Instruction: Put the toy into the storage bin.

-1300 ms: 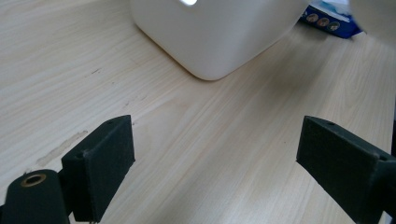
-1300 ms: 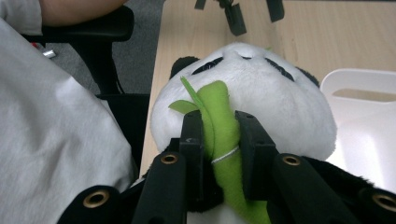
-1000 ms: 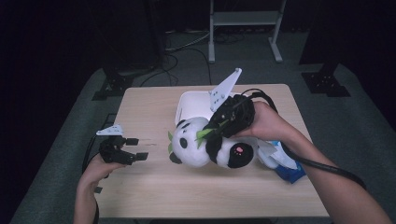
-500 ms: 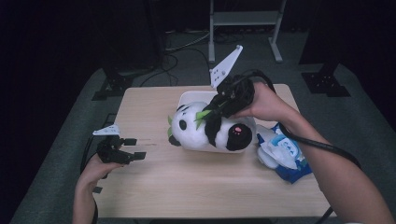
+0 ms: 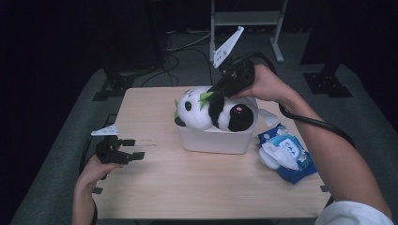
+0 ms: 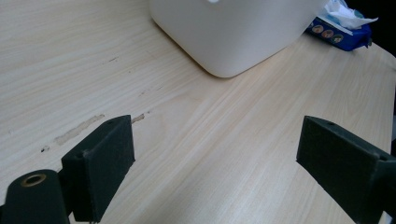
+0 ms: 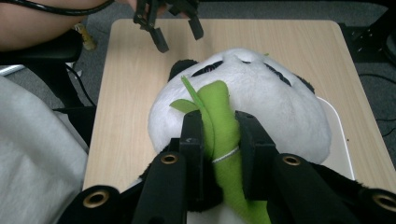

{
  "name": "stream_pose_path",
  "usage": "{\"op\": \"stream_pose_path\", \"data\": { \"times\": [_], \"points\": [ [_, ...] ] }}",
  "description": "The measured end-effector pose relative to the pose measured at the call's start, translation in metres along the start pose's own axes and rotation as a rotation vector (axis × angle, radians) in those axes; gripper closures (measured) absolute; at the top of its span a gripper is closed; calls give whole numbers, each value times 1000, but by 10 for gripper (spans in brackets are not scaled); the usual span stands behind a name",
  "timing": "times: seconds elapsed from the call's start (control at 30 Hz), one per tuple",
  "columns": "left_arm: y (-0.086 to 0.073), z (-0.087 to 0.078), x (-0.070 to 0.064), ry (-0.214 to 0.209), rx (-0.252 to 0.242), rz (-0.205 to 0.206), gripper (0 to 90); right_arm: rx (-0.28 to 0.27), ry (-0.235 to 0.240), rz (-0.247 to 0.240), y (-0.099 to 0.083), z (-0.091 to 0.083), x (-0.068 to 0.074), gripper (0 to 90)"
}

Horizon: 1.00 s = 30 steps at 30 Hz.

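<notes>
Two grippers, one plush panda, one white bin and one blue packet of wipes make up the count on the desk. The right gripper (image 5: 219, 92) has its fingers closed on the green bamboo stalk (image 7: 219, 122) stitched to the panda (image 5: 213, 114), pinching it from both sides as the right gripper view shows. The panda lies across the top of the white bin (image 5: 216, 139), head toward the desk's left edge, black hindquarters toward the right, and the bin stands near the far edge at about the middle of the desk. The packet of wipes (image 5: 286, 152) lies just beside the bin toward the desk's right edge, with white tissue bunched at its opening. The left gripper (image 5: 126, 150) rests at the left edge of the desk, its fingers spread apart and holding nothing, with bare wood between them in the left gripper view. Compared with one second ago, the panda has gone from the desk in front of the bin, up and back onto the bin, and the right hand has moved toward the far edge with it; the left gripper has kept its place and its spread.
</notes>
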<state>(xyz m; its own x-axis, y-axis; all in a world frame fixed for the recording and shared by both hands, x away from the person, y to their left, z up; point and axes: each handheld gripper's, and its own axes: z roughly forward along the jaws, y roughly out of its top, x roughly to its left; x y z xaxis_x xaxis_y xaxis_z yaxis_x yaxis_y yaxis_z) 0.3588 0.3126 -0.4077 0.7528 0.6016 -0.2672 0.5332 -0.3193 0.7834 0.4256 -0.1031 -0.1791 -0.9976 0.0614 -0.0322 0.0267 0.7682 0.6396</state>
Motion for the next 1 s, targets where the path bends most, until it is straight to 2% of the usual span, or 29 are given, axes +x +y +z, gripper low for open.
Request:
{"op": "stream_pose_path", "data": {
  "times": [0.2, 0.43, 0.67, 0.9, 1.0],
  "points": [
    [0, -1, 1, 2, -1, -6, 100, 24, 6, 29, -8, 12, -23, 734],
    [-2, -1, 2, 3, -1, -15, 100, 33, 14, 56, -22, 24, -43, 734],
    [-2, -1, 2, 6, -3, -17, 100, 42, 9, 83, -33, 38, -55, 734],
    [-2, 1, 3, 2, 0, -16, 100, 59, 40, 103, -43, 57, -63, 734],
    [-2, 1, 3, 1, 0, -16, 101, 76, 39, 106, -44, 64, -65, 733]
  ]
}}
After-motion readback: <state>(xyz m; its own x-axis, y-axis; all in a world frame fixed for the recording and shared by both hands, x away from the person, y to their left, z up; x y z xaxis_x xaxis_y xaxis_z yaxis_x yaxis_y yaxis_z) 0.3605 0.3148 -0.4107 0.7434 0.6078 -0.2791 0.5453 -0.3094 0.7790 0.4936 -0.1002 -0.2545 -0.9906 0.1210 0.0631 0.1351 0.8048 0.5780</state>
